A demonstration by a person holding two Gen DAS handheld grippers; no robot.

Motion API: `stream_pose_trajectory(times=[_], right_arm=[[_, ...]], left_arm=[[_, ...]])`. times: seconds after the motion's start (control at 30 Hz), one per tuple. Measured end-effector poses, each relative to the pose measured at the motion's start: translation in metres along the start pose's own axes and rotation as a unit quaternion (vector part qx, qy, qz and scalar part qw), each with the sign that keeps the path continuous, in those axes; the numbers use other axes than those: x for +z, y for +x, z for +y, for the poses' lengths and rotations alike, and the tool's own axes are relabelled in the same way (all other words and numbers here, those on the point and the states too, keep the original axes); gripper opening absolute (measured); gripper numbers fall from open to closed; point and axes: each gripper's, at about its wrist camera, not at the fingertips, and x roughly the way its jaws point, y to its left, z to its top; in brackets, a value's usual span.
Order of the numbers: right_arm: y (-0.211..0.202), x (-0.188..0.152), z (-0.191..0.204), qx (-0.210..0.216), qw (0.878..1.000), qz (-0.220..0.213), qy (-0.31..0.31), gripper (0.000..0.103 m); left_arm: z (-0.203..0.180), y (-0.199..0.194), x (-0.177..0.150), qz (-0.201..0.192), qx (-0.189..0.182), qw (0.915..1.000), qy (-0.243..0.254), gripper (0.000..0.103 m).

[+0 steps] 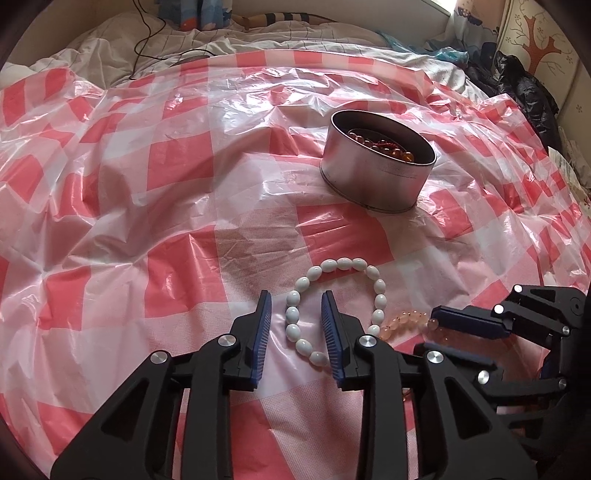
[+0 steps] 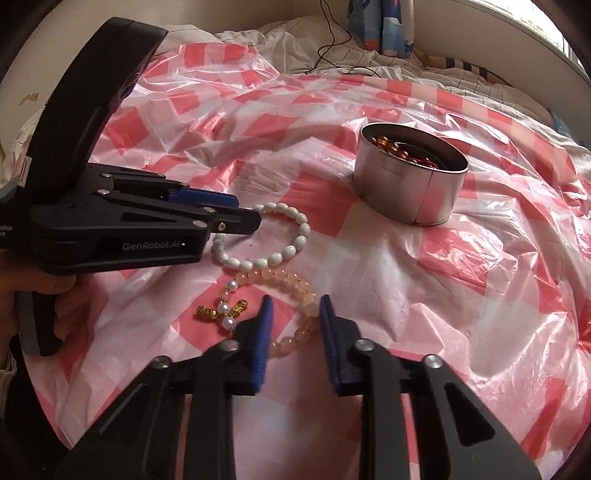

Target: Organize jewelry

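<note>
The tin (image 1: 373, 177) wall hides most of the amber beads (image 1: 388, 146) inside. The left gripper (image 1: 296, 314) covers part of the peach bracelet (image 1: 402, 321), and the plastic sheet (image 1: 147, 184) runs past every frame edge.

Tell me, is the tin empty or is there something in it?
Not empty. The tin has no lid on, and amber and red beads show inside it. How full it is cannot be told.

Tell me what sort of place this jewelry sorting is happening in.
Most likely a bedroom: the pink checked plastic sheet is spread over a bed, with rumpled white bedding beyond it and a dark jacket heaped at the bedside.
</note>
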Motion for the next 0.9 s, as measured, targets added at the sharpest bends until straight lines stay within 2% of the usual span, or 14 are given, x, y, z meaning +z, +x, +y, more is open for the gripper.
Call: stream_pose_trajectory(times=[0.07,0.2,0.27,0.37,0.43,0.47,0.5,0.53,0.63,0.67,0.73,0.77,0.9], right_arm=[[-0.002,-0.001,-0.006,0.0,1.0,-0.002,0.009,0.008],[-0.015,0.002,-0.018,-0.044,0.999,-0.021,0.013,0.008],[-0.02,0.003,-0.031,-0.061,0.997,-0.027,0.027,0.008],[-0.023,0.003,-0.048,-0.062,0.996,-0.026,0.054,0.008],[-0.021,0.003,-0.056,-0.044,0.996,-0.016,0.076,0.009],[-0.02,0.002,-0.059,-0.034,0.996,-0.014,0.086,0.014],[-0.019,0.002,-0.059,-0.027,0.995,-0.013,0.091,0.028],[-0.019,0.002,-0.058,-0.025,0.996,-0.014,0.09,0.035],[-0.015,0.002,-0.051,-0.032,0.997,-0.007,0.074,0.037],[-0.012,0.001,-0.049,-0.034,0.997,-0.001,0.07,0.037],[-0.01,0.0,-0.046,-0.046,0.997,0.004,0.058,0.021],[-0.01,0.0,-0.046,-0.045,0.997,0.003,0.057,0.01],[-0.022,0.001,-0.049,-0.04,0.997,-0.025,0.066,0.008]], left_arm=[[-0.001,0.0,0.0,0.0,0.001,1.0,0.002,0.027],[-0.003,-0.001,-0.001,-0.001,-0.011,0.9999,0.006,0.027],[-0.005,-0.001,-0.001,0.001,-0.016,0.9998,0.011,0.023],[-0.007,0.0,-0.001,0.003,-0.019,0.9997,0.015,0.021],[-0.006,0.001,-0.002,0.005,-0.018,0.9998,0.011,0.021],[-0.005,0.001,-0.002,0.005,-0.017,0.9998,0.008,0.021],[-0.004,0.002,-0.002,0.006,-0.016,0.9998,0.006,0.021],[-0.004,0.003,-0.001,0.006,-0.018,0.9998,0.004,0.021],[-0.005,0.004,-0.002,0.009,-0.016,0.9998,0.006,0.021],[-0.006,0.004,-0.002,0.008,-0.014,0.9998,0.01,0.021],[-0.009,0.003,-0.002,0.006,-0.016,0.9997,0.017,0.02],[-0.01,0.002,-0.002,0.006,-0.019,0.9996,0.02,0.008],[-0.013,-0.009,0.0,-0.02,-0.038,0.9988,0.025,0.007]])
